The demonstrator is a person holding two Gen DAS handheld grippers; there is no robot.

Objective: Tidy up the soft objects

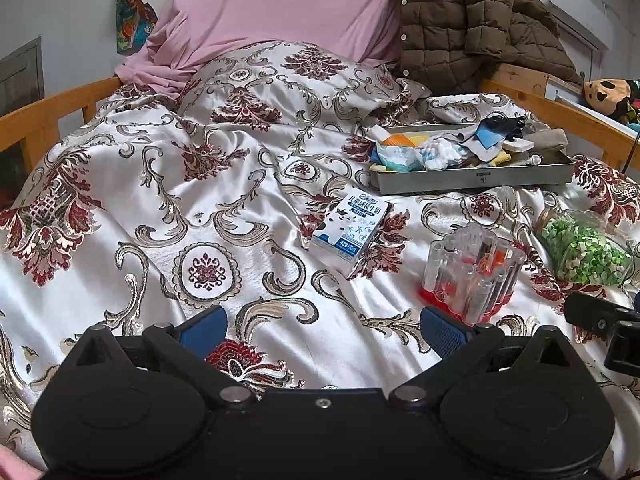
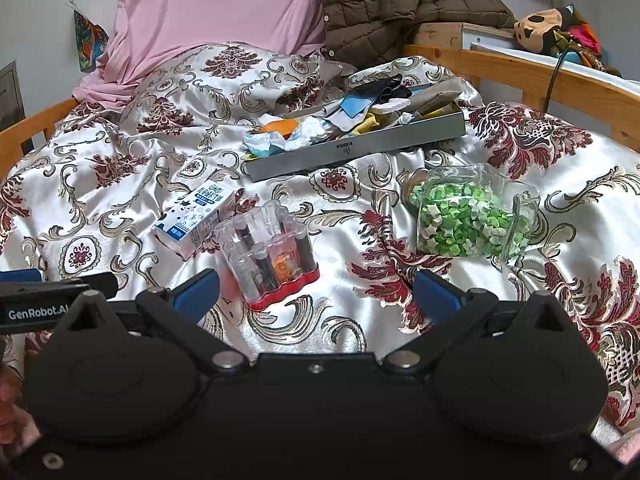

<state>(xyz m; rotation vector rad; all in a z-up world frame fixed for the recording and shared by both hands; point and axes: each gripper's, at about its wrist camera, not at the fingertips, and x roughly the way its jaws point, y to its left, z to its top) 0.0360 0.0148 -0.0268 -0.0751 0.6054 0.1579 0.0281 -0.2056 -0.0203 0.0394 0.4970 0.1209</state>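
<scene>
**Both grippers empty, soft stuff heaped in tray at back**

Nearest: left gripper (image 1: pixel 324 330) and right gripper (image 2: pixel 316 294), both w/ jaws spread wide, nothing between them, hovering over the satin bedspread (image 1: pixel 120 208). Spread looks slick and wrinkled, so things may slide on it.

Mid-bed: clear plastic holder w/ red base (image 2: pixel 270 254), milk carton (image 2: pixel 196 218) lying flat just beside it, bag of green bits (image 2: pixel 472 216) to the right. All rigid or crinkly, prob. not the targets.

Farther: metal tray (image 2: pixel 360 148) w/ pile of soft items (image 2: pixel 340 120), i.e. cloths, socks, crumpled packets, some spilling over the rim. Judgement: light, floppy, no fixed shape; pinch a bunched fold on top, not a flat edge. Pieces overlap, so one may drag its neighbours along.

Beyond: pink sheet (image 1: pixel 272 4), brown quilted jacket (image 1: pixel 472 12).
</scene>
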